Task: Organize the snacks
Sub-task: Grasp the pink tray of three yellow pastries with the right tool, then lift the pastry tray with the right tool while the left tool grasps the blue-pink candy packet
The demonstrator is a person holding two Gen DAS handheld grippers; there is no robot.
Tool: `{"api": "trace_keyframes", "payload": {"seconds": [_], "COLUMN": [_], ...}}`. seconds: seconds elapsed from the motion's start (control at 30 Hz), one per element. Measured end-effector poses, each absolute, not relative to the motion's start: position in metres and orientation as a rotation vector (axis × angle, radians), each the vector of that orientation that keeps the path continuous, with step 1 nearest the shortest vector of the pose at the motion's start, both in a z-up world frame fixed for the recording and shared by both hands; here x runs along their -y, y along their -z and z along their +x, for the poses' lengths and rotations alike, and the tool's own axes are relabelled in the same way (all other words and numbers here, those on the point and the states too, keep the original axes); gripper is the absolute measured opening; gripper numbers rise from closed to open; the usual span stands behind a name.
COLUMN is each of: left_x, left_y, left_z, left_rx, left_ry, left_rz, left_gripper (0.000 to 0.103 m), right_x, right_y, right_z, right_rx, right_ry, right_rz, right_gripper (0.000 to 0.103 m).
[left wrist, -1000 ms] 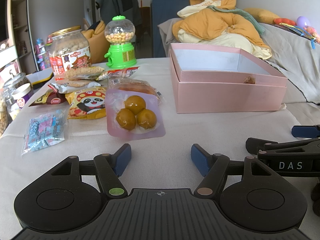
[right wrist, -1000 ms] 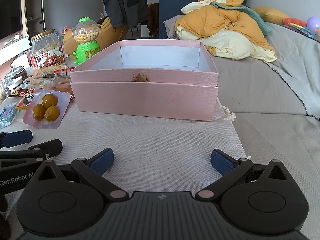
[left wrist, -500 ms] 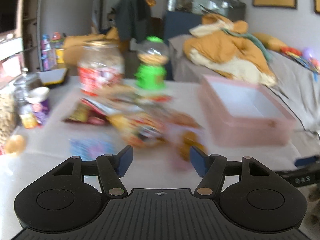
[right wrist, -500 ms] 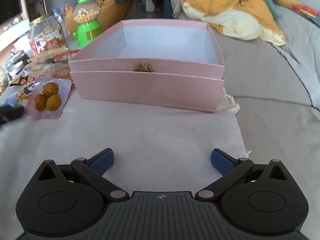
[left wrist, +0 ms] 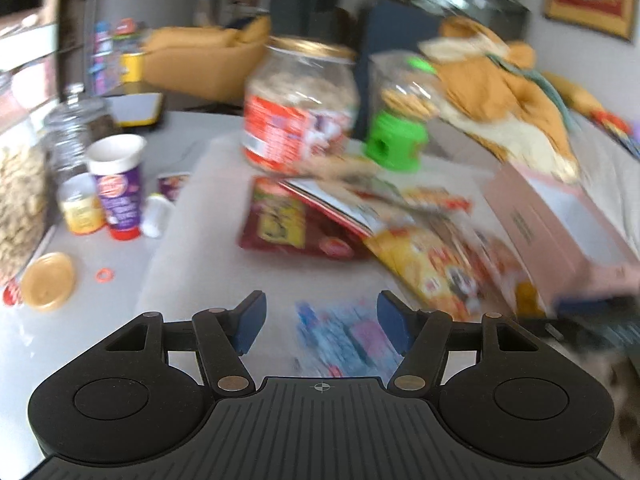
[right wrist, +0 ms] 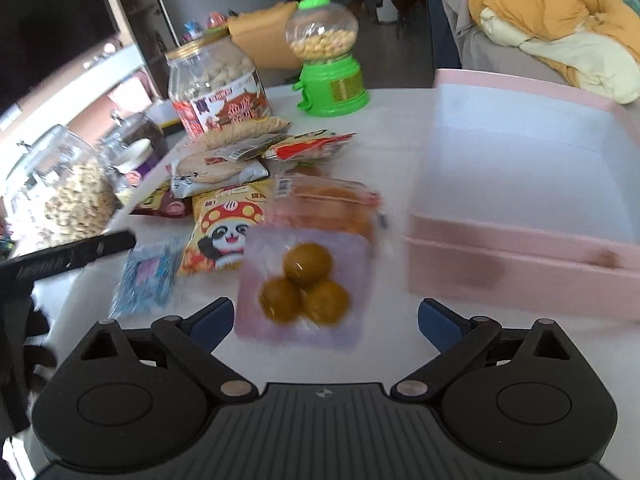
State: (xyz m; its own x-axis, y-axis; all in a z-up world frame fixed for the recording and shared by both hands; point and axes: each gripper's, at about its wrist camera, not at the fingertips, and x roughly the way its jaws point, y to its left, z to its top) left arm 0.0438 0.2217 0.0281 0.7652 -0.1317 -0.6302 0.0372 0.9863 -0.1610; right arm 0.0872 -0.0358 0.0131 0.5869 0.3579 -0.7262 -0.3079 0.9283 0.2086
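Note:
A pile of snack packs lies on the white table. A pink pack with three brown balls sits just ahead of my open, empty right gripper. A panda pack and a blue candy bag lie to its left. The open pink box stands to the right. My left gripper is open and empty, with the blue candy bag between its fingers' line of sight. A dark red pack and the yellow panda pack lie beyond. The left view is blurred.
A big red-labelled jar and a green candy dispenser stand at the back. Small cups and bottles, a nut jar and a loose lid are at the left. A sofa with blankets lies behind the box.
Both grippers have swung left. The left now faces the blue candy bag and the jars. The right has moved from in front of the pink box to the pack of three balls.

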Motion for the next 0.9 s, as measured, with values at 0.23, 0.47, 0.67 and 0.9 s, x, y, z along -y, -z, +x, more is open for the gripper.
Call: {"api": "trace_keyframes", "payload": {"seconds": [0.23,0.47,0.67,0.9], "left_x": [-0.186,-0.128,-0.109,-0.093], "left_y": [-0.021,-0.022,-0.042,-0.019], "left_z": [0.020,-0.020,-0.015,0.022], "left_rx": [-0.735,-0.785,-0.662,-0.763], "left_ry": [0.229,0.434,0.298,0.305], "left_rz": [-0.052,0.037,0.269,0.353], "left_gripper": [0.072,0.072,0.070,0.078], "right_x": [0.021,0.078,0.125,0.133], "right_y": [-0.007,-0.008,-0.005,0.003], "right_z": [0.085,0.043,0.030,0.022], "right_rx": [-0.880,-0.870,-0.858,-0.800], "right_ry": [-0.364,-0.303,-0.236,-0.248], "right_rz": [-0.065,-0.128,-0.144,-0.121], "right_gripper": [0.073,0.073,0.077,0.080]}}
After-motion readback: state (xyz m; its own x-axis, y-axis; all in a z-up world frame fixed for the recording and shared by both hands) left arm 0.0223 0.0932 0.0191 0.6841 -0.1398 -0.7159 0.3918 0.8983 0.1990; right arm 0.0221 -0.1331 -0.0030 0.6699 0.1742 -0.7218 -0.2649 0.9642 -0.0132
